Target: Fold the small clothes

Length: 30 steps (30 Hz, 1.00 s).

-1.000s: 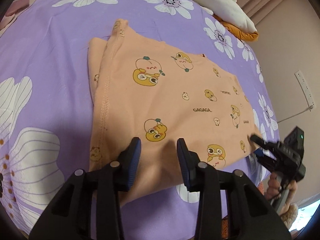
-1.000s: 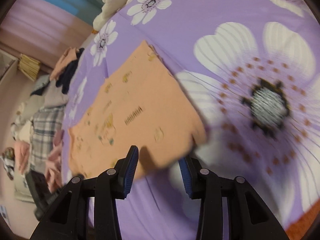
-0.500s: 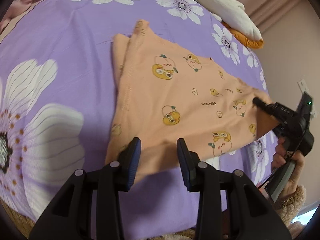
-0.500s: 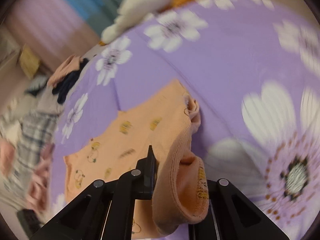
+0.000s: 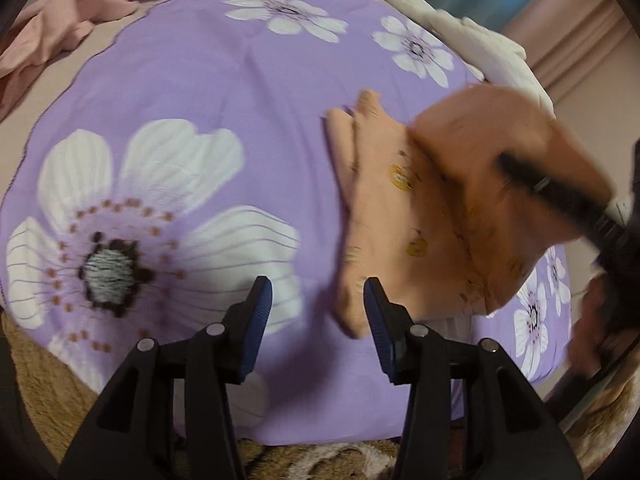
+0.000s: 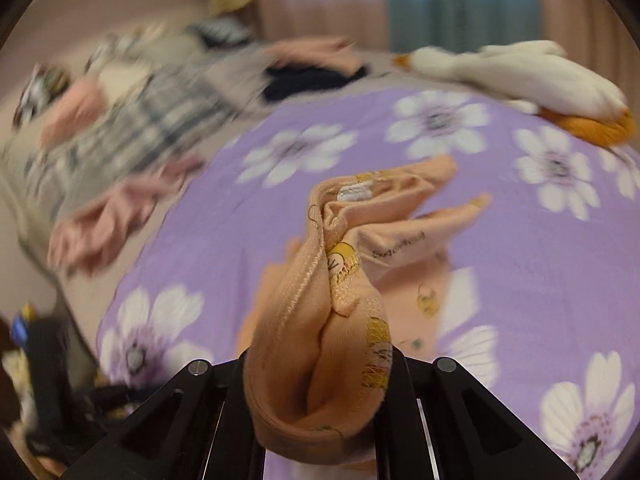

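Note:
A small orange shirt [image 5: 384, 216] with yellow cartoon prints lies on the purple flowered bedspread [image 5: 192, 92]. My right gripper [image 6: 320, 376] is shut on the shirt's bunched hem edge [image 6: 312, 360] and holds it above the bed, so the cloth drapes down from it. Seen from the left wrist, that gripper [image 5: 504, 160] carries the lifted flap [image 5: 492, 152] over the flat part of the shirt. My left gripper [image 5: 316, 312] hovers over the bedspread just left of the shirt's near corner, its jaws opening with nothing pressed between them.
A white and orange plush toy [image 6: 520, 76] lies at the far edge of the bed. A heap of clothes, plaid [image 6: 132, 132], pink [image 5: 60, 28] and dark [image 6: 312, 80], sits beyond the bedspread. A tan fuzzy blanket [image 5: 32, 380] borders the near edge.
My right gripper has closed on the shirt's edge, lifted it and swung it across over the shirt. My left gripper slid left off the shirt and its jaws have widened.

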### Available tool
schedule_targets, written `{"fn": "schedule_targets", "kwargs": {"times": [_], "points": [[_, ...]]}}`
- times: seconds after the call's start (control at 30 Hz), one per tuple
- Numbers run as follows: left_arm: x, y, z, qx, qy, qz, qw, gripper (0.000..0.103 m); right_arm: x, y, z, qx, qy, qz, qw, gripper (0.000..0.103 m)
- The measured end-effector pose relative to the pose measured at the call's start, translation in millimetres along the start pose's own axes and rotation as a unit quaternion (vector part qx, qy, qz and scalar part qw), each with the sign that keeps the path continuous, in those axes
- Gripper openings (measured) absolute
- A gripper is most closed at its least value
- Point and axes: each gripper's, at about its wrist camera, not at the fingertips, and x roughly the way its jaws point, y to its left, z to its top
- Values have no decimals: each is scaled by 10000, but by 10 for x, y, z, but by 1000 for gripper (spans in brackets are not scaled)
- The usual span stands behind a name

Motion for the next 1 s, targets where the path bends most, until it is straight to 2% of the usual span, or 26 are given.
{"fn": "schedule_targets", "kwargs": {"times": [0.13,0.23,0.3,0.37,0.43,0.5,0.7,0.83,0.9,0.93,1.0], "points": [[-43,127,-9,-150,-25,82,9999,48,526,269,-231,-267,754,9,9968,10],[-42,137,-28,-129,10,121,9998,52,660,311,-336,-310,954,-91,9949,11],[-43,131,-19,-100,20,97,9999,52,624,264,-333,-171,948,29,9953,14],[-41,94,18,-57,32,41,10000,53,575,220,-315,-19,1010,284,9945,25],[-63,42,69,4,4,-4,10000,55,433,153,-316,142,995,634,9929,49],[-122,-29,138,101,-93,-66,9999,60,265,134,-347,176,818,780,9934,57],[-314,-333,349,494,-376,-377,9974,64,-214,-120,-409,398,338,758,9958,59],[-374,-614,459,856,-532,-727,9922,68,-307,-326,-457,710,218,640,9952,59],[-313,-731,481,1018,-496,-872,9897,69,-253,-422,-486,873,241,397,9951,59],[-230,-790,474,1113,-423,-887,9889,69,-224,-476,-508,954,283,272,9947,59],[-52,-848,443,1205,-226,-649,9903,66,-176,-541,-547,1057,371,88,9937,59]]}}
